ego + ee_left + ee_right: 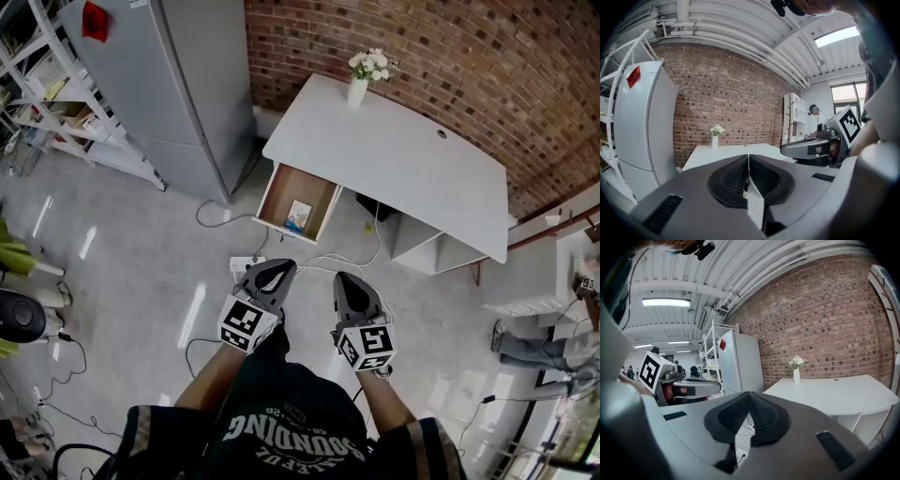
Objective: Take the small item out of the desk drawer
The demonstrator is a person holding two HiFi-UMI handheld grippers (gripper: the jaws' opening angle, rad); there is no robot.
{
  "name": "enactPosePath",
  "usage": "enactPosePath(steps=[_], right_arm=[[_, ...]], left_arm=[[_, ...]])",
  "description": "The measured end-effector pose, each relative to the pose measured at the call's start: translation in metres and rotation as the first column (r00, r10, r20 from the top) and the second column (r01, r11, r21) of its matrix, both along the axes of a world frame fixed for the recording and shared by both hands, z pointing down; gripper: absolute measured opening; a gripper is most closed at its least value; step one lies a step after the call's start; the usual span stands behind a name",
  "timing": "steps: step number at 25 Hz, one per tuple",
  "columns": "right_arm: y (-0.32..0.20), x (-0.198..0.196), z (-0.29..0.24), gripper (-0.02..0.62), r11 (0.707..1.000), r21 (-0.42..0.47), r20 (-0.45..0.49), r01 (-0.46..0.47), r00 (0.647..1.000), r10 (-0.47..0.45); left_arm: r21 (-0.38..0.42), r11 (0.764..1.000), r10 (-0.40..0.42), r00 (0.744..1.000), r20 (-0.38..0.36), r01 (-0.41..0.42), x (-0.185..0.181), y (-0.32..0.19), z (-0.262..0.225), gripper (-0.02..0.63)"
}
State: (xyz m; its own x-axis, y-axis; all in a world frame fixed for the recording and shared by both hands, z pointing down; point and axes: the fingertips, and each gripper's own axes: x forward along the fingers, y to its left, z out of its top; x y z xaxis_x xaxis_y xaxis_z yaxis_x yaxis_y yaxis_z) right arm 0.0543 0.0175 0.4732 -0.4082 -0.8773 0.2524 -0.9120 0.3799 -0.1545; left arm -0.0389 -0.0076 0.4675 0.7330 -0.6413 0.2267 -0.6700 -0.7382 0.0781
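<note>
Closed, empty left tool (273,266) and right tool (348,278) hover before the drawer (279,195), its small item (299,217) indistinct.

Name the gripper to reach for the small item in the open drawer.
Left, narrowly. Both grippers are shut and empty, but the left gripper sits more squarely before the open drawer and nearer the small item than the right gripper. Its jaws must open first.

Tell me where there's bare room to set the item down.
The desk top is bare everywhere but the vase at its back corner. In the open drawer, room lies left of the small item. The floor before it is crowded with a power strip and cables.
</note>
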Motion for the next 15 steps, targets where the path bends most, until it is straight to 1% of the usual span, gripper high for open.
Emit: enactPosePath(steps=[15], right_arm=[[-0.095, -0.017, 0.004, 0.025, 0.999, -0.023, -0.024, -0.044, 0.999, 0.043]], left_arm=[[-0.031, 0.998, 0.053, 0.998, -0.017, -0.054, -0.014, -0.099, 0.01, 0.019]])
